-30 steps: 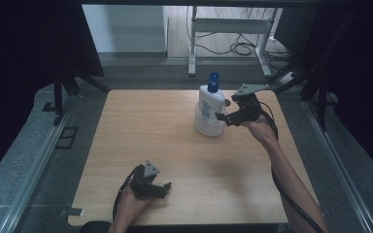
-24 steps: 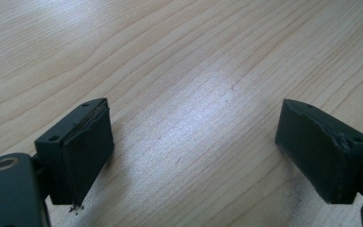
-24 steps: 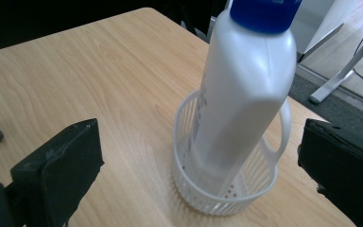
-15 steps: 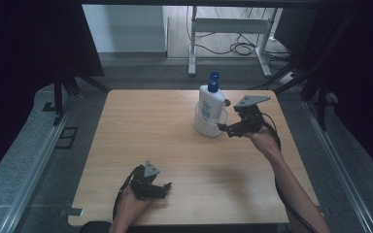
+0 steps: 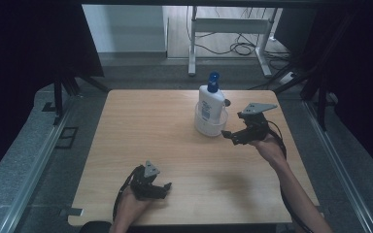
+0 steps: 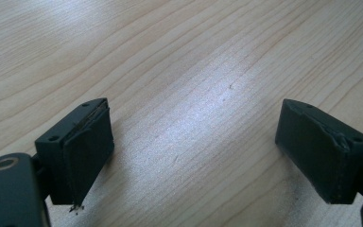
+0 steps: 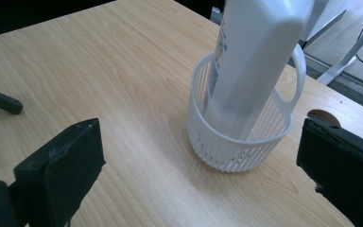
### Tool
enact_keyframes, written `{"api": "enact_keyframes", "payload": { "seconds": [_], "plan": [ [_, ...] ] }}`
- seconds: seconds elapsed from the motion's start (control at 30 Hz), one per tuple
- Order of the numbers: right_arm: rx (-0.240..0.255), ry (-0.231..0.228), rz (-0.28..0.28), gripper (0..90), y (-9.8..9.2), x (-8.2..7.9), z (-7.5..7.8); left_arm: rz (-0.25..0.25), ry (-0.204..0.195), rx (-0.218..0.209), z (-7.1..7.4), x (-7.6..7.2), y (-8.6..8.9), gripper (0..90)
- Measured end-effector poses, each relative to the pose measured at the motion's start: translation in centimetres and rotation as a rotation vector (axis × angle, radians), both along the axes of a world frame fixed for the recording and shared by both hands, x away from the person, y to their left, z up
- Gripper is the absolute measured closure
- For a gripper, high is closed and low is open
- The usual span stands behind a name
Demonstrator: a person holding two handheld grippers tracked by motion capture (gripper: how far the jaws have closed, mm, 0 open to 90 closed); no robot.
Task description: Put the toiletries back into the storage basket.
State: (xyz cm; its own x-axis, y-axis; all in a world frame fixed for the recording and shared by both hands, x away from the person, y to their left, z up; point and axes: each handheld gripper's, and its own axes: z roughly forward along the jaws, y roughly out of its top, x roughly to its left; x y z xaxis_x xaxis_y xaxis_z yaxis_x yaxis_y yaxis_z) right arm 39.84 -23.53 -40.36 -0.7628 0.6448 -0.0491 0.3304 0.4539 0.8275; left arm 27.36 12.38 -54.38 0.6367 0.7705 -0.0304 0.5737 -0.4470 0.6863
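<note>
A white bottle (image 5: 210,105) with a blue pump top stands upright inside a small white slatted basket (image 5: 208,127) at the table's far middle. My right gripper (image 5: 229,135) hovers just right of the basket, open, with nothing between its jaws. In the right gripper view the bottle (image 7: 253,61) leans a little in the basket (image 7: 238,146), ahead of my right gripper (image 7: 201,163), whose jaws stand wide apart. My left gripper (image 5: 164,187) rests near the front edge, open and empty. In the left gripper view my left gripper (image 6: 198,142) has bare wood between its jaws.
The wooden table (image 5: 145,126) has bare room at its left and middle. A small dark round thing (image 5: 227,102) lies behind the basket. Beyond the far edge stand a metal frame (image 5: 228,29) and floor cables (image 5: 243,47). Dark curtains hang on both sides.
My right gripper has drawn back from beside the bottle toward the near side and a little lower. The bottle, basket and left gripper have stayed put.
</note>
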Motion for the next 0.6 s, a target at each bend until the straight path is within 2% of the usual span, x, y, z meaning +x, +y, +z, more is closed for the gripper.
{"api": "enact_keyframes", "payload": {
  "seconds": [0.4,0.6],
  "plan": [
    [-0.027,0.005,-0.001,0.6,-1.2,-2.0,-0.6,0.0,-0.002,0.002,0.0,0.0,0.0,11.5],
    [-0.019,0.01,-0.009,0.0,-2.0,-3.0,-0.8,0.003,-0.001,0.0,0.0,-0.1,0.0,11.4]
  ]
}}
